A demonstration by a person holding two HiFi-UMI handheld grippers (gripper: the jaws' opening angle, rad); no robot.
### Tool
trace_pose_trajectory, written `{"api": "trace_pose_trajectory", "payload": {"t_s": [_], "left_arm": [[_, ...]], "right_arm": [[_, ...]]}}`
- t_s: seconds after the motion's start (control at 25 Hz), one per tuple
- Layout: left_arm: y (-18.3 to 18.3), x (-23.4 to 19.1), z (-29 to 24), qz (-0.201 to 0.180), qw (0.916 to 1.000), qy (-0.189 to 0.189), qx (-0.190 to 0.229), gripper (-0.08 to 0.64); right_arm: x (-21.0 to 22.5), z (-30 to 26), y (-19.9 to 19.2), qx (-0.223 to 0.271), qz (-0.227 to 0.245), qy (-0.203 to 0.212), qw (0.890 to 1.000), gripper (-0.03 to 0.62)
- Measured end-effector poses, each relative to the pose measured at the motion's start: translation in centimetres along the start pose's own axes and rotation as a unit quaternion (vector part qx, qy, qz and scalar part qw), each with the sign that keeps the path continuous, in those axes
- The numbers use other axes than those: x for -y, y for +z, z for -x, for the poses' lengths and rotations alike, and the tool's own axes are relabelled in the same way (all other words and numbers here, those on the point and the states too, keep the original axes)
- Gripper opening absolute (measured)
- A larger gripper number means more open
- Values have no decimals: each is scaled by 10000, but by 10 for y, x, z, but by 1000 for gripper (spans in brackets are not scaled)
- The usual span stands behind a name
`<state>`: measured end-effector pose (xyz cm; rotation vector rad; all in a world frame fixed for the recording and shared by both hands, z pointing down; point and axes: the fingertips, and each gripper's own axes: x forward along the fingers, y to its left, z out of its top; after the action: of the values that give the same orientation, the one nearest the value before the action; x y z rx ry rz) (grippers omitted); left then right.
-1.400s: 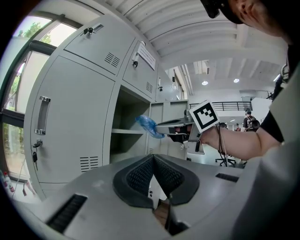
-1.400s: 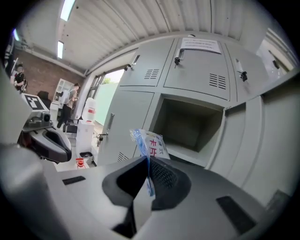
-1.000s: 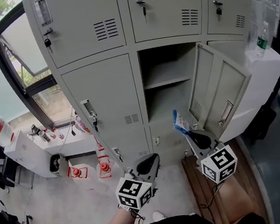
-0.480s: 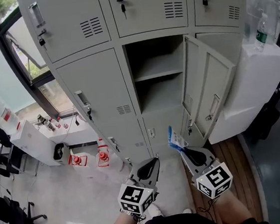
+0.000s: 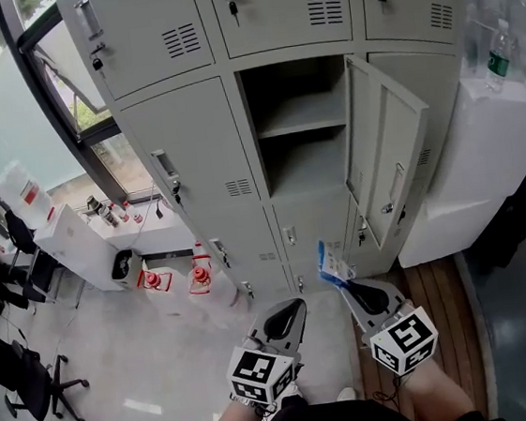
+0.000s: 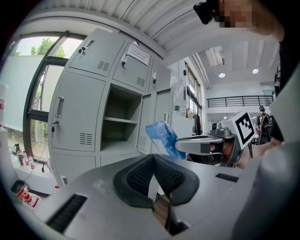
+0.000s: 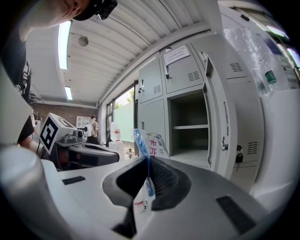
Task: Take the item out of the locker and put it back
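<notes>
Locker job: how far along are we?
Done: locker door is open, its compartment shelves are bare, and the blue packet is out. In hand: right claw is shut on the packet; left claw is shut, empty. Left: put the packet back inside.

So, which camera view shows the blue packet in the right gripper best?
The left gripper view: it shows the blue packet from the side, its broad face clear, with the right gripper pinching one end. The right gripper view sees the packet nearly edge-on between the jaws. The head view shows only a small blue patch.
</notes>
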<state>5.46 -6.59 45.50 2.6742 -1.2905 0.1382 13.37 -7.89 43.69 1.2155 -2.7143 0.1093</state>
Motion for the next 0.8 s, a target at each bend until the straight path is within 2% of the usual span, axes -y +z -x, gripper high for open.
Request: {"api": "trace_pose_trajectory", "payload": {"t_s": [0.8], "left_arm": [[0, 49, 7, -24, 9997, 189, 173, 15]], "right_arm": [[-2, 44, -7, 82, 124, 234, 9996, 68]]}}
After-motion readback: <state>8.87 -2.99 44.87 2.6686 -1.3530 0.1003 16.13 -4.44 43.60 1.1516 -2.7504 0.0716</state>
